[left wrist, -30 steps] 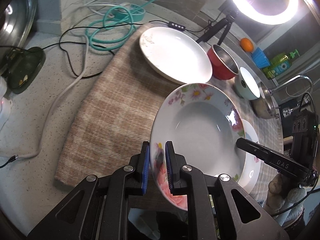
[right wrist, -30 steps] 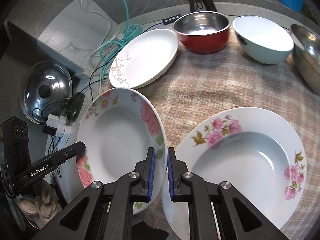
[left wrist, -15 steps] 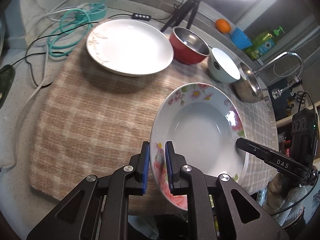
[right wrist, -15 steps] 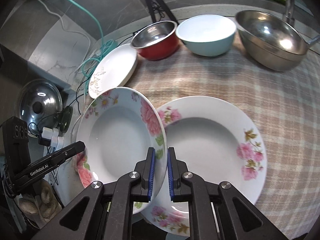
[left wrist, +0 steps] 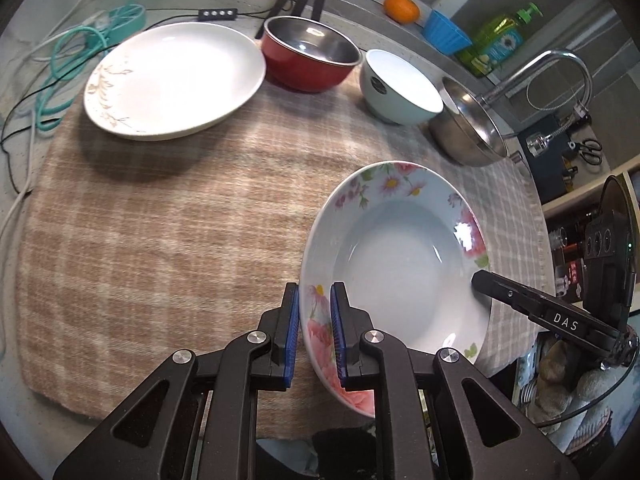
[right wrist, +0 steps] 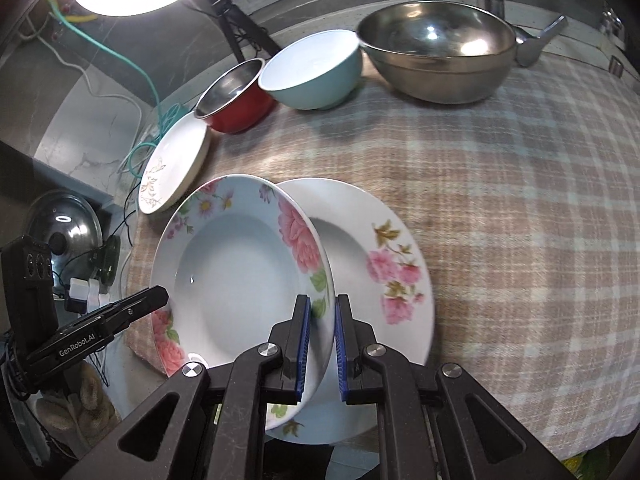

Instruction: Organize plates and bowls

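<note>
Carried floral plate (right wrist: 240,268) now overlaps second floral plate (right wrist: 372,264) on cloth.

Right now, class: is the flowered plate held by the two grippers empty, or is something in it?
Empty. The flowered plate shows a bare, glossy white well in both wrist views; only painted pink flowers ring its rim.

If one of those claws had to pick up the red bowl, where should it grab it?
Probably the rim of the red bowl, from above, one finger inside and one outside. It stands upright and open. The front rim looks freest: a white plate sits close on one side.
</note>
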{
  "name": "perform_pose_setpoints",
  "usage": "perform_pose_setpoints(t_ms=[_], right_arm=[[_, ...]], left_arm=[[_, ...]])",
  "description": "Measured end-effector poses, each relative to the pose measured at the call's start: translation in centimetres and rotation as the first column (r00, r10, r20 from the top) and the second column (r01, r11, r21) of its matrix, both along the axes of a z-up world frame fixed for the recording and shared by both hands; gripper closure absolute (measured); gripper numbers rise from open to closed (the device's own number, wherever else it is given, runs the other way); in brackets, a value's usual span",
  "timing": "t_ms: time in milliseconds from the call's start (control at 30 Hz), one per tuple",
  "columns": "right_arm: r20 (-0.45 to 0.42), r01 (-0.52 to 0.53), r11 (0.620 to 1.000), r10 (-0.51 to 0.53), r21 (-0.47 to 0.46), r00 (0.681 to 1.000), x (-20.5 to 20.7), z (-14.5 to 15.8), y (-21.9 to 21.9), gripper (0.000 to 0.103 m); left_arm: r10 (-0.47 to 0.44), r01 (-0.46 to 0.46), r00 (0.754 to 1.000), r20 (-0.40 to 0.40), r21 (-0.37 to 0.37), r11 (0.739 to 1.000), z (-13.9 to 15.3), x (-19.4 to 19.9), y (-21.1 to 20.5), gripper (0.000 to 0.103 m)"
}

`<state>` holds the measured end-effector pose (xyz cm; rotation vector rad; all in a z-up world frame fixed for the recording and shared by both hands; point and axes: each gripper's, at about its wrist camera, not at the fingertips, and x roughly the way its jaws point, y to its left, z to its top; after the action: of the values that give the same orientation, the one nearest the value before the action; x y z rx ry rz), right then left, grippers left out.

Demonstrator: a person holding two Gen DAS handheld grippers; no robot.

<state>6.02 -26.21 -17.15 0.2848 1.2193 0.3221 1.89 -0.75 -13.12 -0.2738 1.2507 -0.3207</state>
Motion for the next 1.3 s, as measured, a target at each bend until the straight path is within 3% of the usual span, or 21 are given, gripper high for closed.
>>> perform_pose_setpoints(t_ms=[400,1300], right_arm=[[-0.02,0.038,0.999,-0.038,-0.006,0.999,-0.2,-1.2,-2.4,0.092],[-0.034,0.048,0.998,-0.049,-0.031,0.998,0.0,-2.0,-2.8,0.091]], left_arm=[[-0.036,0.037,0.999,-0.026,0.018,0.999,-1.1,0.3,-2.0,0.089],[-0.058,0.059,0.998,-0.035,0.036,0.998,-2.0,0.4,-3.1,0.09]])
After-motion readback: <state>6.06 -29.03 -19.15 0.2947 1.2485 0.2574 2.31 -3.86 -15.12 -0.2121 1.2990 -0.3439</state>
